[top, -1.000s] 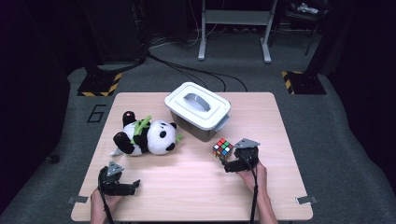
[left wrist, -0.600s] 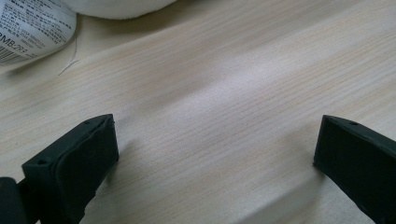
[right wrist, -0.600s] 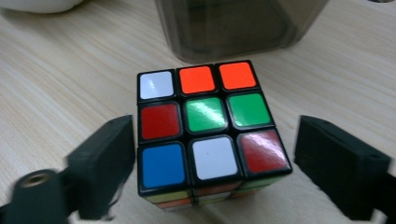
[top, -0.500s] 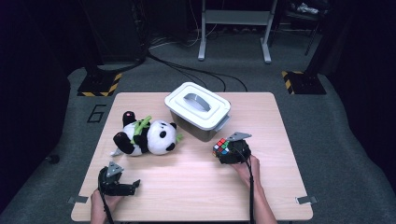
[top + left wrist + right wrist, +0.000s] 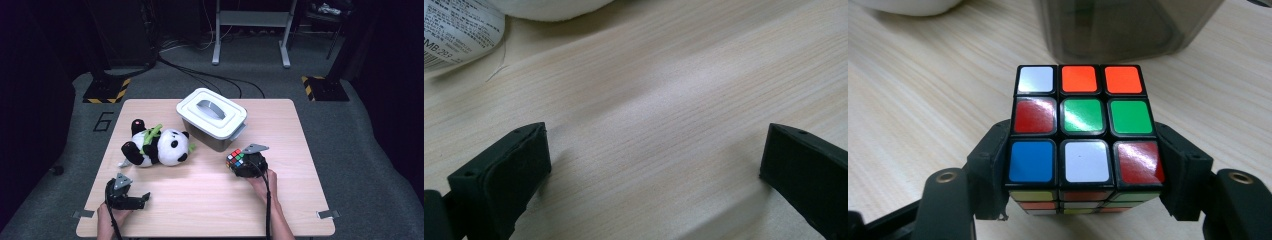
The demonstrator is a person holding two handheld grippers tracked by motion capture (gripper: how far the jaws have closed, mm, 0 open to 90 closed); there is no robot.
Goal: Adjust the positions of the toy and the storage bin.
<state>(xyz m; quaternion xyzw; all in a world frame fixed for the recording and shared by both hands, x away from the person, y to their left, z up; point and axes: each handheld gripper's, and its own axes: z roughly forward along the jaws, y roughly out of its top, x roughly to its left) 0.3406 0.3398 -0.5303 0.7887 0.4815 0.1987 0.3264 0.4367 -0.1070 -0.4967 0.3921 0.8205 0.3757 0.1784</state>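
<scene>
- Closing over the last second, the right gripper has its jaws clamped on both sides of the puzzle cube, probably ready to lift.
- That cube sits on the table, just beside the lidded bin.
- Left gripper rests wide open and empty near the plush panda.

Standing on grey floor, wooden table, bearing plush panda lying at left, lidded box sitting mid-back, cube resting beside box.
</scene>
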